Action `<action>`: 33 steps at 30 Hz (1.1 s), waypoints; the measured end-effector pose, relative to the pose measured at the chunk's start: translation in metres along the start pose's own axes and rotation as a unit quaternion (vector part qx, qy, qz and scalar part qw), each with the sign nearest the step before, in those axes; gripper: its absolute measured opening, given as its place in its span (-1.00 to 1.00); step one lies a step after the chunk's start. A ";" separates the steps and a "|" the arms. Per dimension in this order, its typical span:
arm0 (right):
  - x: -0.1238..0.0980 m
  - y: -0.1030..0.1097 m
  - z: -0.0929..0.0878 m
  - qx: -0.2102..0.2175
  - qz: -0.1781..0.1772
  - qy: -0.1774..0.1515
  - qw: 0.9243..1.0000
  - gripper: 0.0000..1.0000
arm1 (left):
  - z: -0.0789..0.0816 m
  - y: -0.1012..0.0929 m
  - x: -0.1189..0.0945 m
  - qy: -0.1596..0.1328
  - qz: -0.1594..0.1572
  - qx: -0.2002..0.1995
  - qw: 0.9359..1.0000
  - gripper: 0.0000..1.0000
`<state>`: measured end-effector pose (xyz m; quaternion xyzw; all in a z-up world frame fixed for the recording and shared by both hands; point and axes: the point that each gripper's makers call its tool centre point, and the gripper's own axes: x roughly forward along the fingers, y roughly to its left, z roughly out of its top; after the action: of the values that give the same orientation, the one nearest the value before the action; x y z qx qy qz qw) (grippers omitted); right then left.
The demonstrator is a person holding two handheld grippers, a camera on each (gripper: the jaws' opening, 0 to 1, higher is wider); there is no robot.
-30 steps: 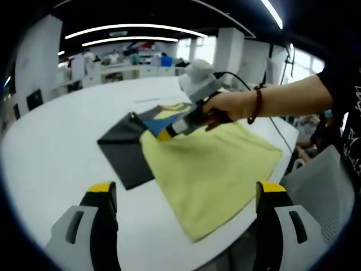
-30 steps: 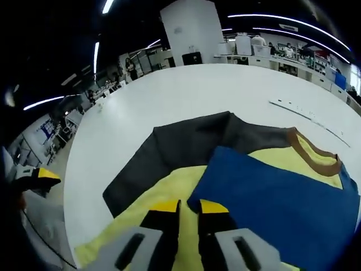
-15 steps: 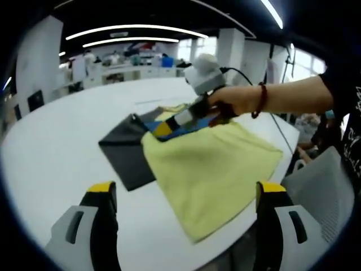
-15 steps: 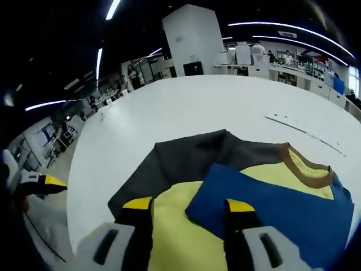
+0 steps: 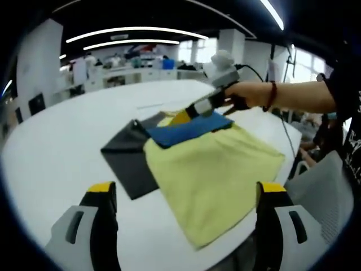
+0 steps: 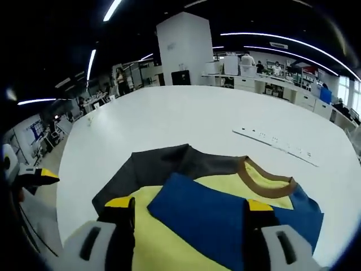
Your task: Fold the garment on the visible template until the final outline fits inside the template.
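Garment (image 5: 214,169) on dark template (image 5: 127,158) | right gripper (image 6: 189,206) spread above blue sleeve (image 6: 214,217), apart | left gripper (image 5: 186,189) spread, well short of garment

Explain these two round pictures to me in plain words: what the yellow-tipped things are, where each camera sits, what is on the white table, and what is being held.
No robot here: a person holds a hand tool with two jaws, a gripper, in each hand. A fisheye camera rides on each tool, so each round picture looks forward along that tool's own yellow-tipped jaws.

In the left gripper view, the left gripper is open, near the table edge. The person's hand holds the right gripper over the shirt.

In the right gripper view, the right gripper is open above the cloth and holds nothing.

On the white table lies a yellow shirt with a blue sleeve folded across it and a brown collar. Beneath it is a dark grey sheet, the folding template. A pale strip lies farther off.
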<state>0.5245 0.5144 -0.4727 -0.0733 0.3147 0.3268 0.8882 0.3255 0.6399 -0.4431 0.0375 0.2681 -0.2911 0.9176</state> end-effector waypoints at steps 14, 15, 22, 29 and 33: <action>-0.038 -0.071 -0.036 0.068 -0.068 0.014 0.995 0.55 | 0.005 -0.014 0.013 0.006 -0.018 0.010 1.000 0.98; -0.041 -0.074 -0.038 0.070 -0.070 0.014 0.995 0.54 | 0.006 -0.015 0.014 0.007 -0.019 0.011 1.000 0.98; -0.061 -0.103 -0.060 0.096 -0.099 0.024 0.990 0.50 | 0.009 -0.020 0.016 0.006 -0.023 0.015 1.000 0.98; -0.079 -0.122 -0.080 0.130 -0.113 0.024 0.985 0.34 | 0.007 -0.022 0.017 0.009 -0.025 0.015 1.000 0.98; -0.087 -0.128 -0.090 0.124 -0.118 0.028 0.985 0.23 | 0.008 -0.022 0.017 0.007 -0.026 0.011 1.000 0.98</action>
<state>0.5073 0.3383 -0.5008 -0.0080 0.3666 0.1761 0.9135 0.3285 0.6112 -0.4432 0.0431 0.2723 -0.3172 0.9074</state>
